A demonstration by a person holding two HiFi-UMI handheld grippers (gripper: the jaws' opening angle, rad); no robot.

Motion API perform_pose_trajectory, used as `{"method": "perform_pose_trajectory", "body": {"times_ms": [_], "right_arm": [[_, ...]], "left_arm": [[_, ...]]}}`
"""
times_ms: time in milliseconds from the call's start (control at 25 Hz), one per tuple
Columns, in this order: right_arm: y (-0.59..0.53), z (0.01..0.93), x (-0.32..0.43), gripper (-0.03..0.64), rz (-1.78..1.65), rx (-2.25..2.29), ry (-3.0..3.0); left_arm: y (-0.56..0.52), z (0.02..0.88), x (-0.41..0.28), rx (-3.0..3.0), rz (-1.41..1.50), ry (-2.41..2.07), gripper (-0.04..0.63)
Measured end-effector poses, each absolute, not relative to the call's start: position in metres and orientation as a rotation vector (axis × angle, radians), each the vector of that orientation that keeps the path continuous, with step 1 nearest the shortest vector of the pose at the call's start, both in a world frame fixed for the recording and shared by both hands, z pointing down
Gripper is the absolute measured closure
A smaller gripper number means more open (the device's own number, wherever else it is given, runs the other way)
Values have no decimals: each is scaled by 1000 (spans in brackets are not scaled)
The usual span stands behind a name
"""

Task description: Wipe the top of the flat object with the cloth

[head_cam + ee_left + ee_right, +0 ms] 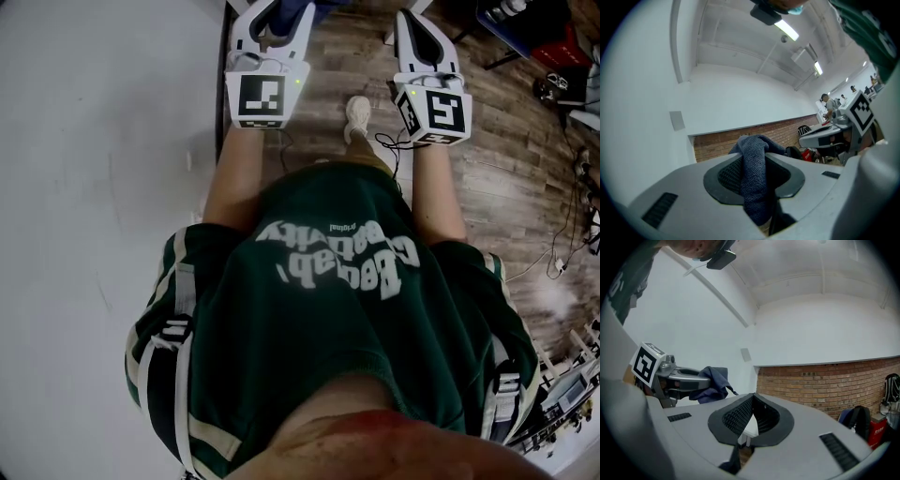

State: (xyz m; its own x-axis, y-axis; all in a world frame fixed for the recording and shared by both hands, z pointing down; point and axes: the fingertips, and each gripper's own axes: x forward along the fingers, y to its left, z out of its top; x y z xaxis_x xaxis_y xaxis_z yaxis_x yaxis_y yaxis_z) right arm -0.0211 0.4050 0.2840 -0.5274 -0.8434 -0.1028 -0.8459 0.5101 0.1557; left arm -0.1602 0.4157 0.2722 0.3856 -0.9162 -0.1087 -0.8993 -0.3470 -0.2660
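My left gripper (755, 174) is shut on a dark blue cloth (754, 187), which bunches out above the jaws and hangs down between them. The same cloth (711, 383) shows in the right gripper view, dangling from the left gripper's tip. My right gripper (751, 420) is shut with nothing in it, its ribbed pads meeting at the tip. Both grippers are held up in front of the person's chest, marker cubes (260, 97) toward the head camera. A wide white flat surface (94, 187) lies to the left, apart from both grippers.
Wood-plank floor (506, 178) with loose cables (572, 234) spreads to the right, and a shoe (357, 117) shows between the grippers. A brick wall (834, 380) with bags (855, 420) stands ahead. People work at benches far off (829, 105).
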Motion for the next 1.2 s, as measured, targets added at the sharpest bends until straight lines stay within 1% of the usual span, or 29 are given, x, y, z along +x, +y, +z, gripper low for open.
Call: {"method": "perform_pose_trajectory", "body": {"times_ms": [160,720,1200], "right_arm": [[364,287,-24,623,279,-1494,2725],[192,292,1,623,244,-1418,2775],[106,302,4,623,219,-1316,2826]], "left_arm": [[375,275,-163,-2361,-83,1621,482],[215,283,-140,-2336,-115,1713,482],[137,294,-135,-2285,-150,1800,482]]}}
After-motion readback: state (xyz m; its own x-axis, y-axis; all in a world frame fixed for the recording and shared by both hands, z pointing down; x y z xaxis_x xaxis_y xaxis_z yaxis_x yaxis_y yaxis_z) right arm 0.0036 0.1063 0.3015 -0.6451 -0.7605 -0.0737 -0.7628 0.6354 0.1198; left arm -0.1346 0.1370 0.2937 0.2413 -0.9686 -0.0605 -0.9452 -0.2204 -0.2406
